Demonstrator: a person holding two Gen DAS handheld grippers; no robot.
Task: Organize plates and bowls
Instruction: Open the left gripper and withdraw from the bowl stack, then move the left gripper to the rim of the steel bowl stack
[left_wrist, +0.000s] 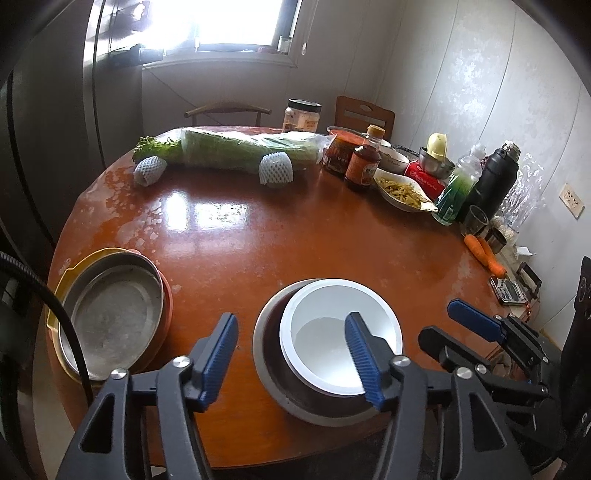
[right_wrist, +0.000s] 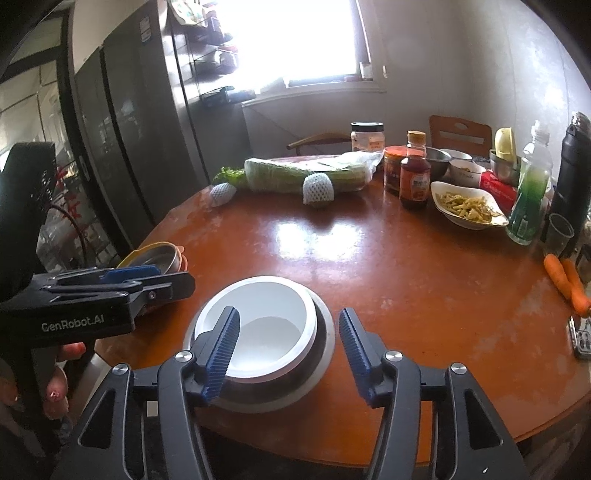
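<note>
White bowl (left_wrist: 341, 334): nested in steel bowl (left_wrist: 271, 356), near edge of surface (left_wrist: 295, 236), at 6 o'clock.
Plate stack (left_wrist: 110, 317): steel pan on orange and yellow dishes, 9 o'clock of bowls, well apart.
Left gripper (left_wrist: 291, 354): jaws spread wide, empty; bowls toward 1 o'clock, right pad over white rim.
Right gripper (right_wrist: 286, 350): jaws spread wide, empty; bowls dead ahead at 12, between jaws, so nearer.
Key relation: round bowls, no long axis; contact with rim not discernible.
Hidden: lower dishes mostly covered; near rim of steel bowl behind jaws.
</note>
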